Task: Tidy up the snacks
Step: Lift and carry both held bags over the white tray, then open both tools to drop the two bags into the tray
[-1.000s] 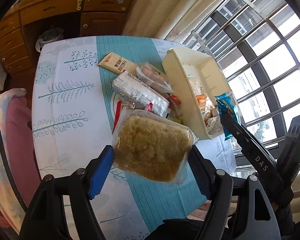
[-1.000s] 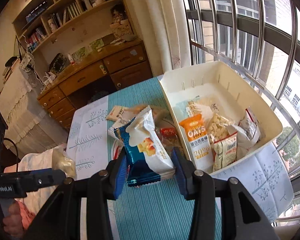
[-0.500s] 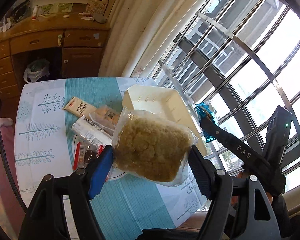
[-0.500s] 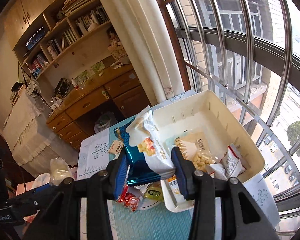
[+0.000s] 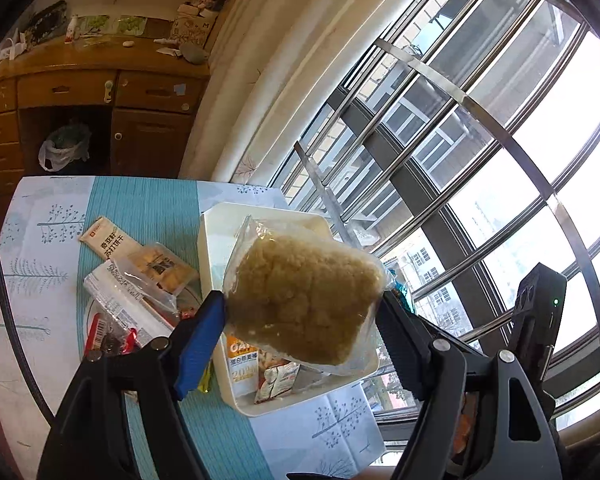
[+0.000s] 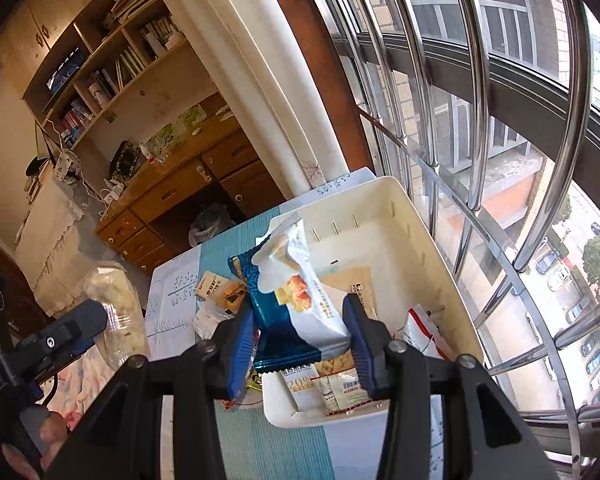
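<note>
Both tongs have risen and swung over the white bin [image 5: 210, 248] since a second ago, each clenched on its load: the left tongs [image 5: 300, 320] grasp a clear bag of crumbly yellow cake [image 5: 304, 296], the right tongs [image 6: 300, 332] a blue-and-white snack packet [image 6: 296, 304]. Held in front of each pair, these loads hide much of the bin's contents below. Left of the bin, loose packets [image 5: 132, 280] on the desk [image 5: 40, 240] overlap, their labels hard to read.

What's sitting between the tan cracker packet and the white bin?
A clear-wrapped biscuit pack lies between the cracker packet and the bin, seen from the left wrist.
</note>
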